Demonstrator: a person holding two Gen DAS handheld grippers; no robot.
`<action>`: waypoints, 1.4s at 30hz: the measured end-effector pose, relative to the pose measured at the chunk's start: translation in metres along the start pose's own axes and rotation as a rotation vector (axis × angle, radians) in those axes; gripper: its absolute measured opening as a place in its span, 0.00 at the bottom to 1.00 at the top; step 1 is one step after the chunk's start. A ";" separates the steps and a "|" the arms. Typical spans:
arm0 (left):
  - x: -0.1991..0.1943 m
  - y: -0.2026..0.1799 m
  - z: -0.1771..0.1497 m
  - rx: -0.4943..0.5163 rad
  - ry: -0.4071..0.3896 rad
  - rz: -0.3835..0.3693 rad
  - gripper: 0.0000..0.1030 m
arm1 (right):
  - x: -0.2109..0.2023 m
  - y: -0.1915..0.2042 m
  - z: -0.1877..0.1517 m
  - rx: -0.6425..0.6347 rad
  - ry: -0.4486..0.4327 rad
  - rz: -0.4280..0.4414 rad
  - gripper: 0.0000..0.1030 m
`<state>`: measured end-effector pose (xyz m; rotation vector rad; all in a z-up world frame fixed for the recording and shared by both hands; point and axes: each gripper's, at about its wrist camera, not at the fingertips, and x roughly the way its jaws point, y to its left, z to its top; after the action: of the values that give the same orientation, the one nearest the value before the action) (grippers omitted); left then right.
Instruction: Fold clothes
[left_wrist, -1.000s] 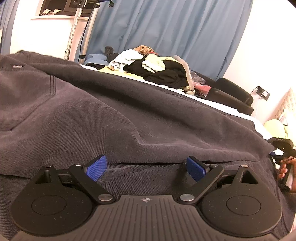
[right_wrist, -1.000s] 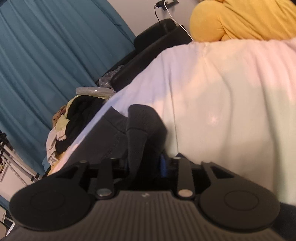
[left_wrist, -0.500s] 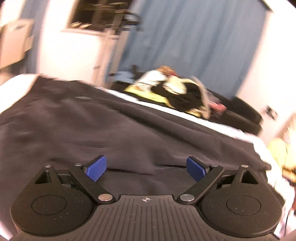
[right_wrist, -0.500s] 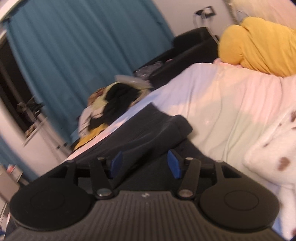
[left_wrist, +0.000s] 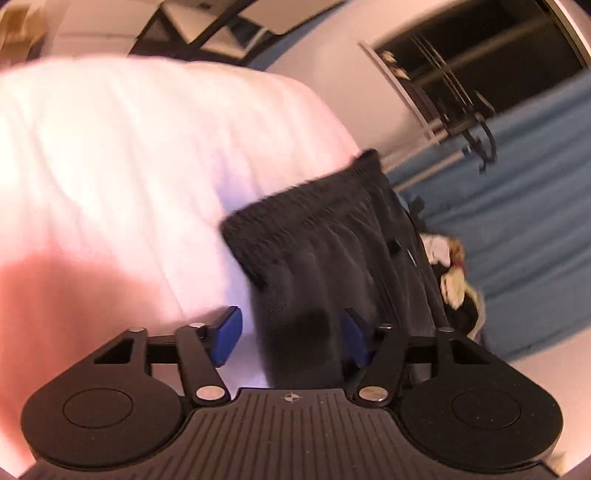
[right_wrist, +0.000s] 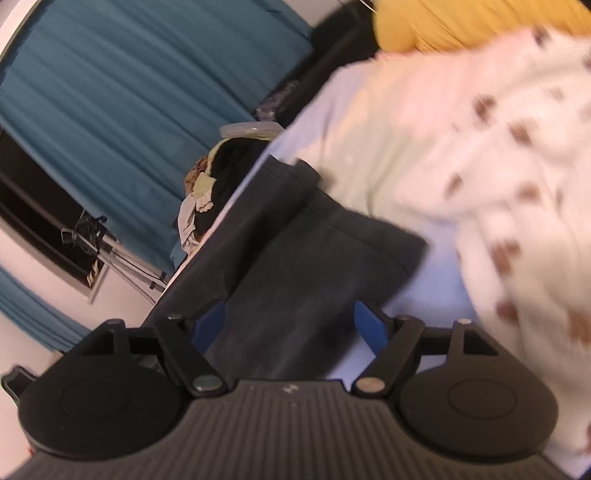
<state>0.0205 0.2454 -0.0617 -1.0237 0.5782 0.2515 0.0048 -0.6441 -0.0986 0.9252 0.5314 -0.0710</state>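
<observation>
Jaws spread on both grippers over dark trousers (left_wrist: 332, 258), spotted blanket (right_wrist: 498, 166) only in right view

Trousers (right_wrist: 303, 251) on bed (right_wrist: 373, 147)

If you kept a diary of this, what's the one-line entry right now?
fold clothes | dark trousers on white bed | left tongs open | right tongs open | nothing gripped

Right claw (right_wrist: 290, 328) spread wide — dark garment (right_wrist: 314, 254) between its pads (seemingly unpinched) on the bedsheet (right_wrist: 436, 291).
</observation>
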 end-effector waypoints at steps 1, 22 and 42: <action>0.006 0.003 0.002 -0.013 -0.004 -0.010 0.51 | 0.000 -0.002 -0.003 0.009 0.003 0.000 0.76; 0.012 0.035 -0.013 0.015 -0.048 -0.304 0.51 | 0.046 -0.006 -0.023 0.063 0.012 -0.032 0.76; 0.027 -0.001 -0.008 -0.036 -0.058 -0.103 0.67 | 0.052 -0.018 -0.023 0.164 -0.107 0.163 0.83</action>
<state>0.0403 0.2360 -0.0792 -1.0748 0.4685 0.2001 0.0360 -0.6286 -0.1472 1.1150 0.3529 -0.0166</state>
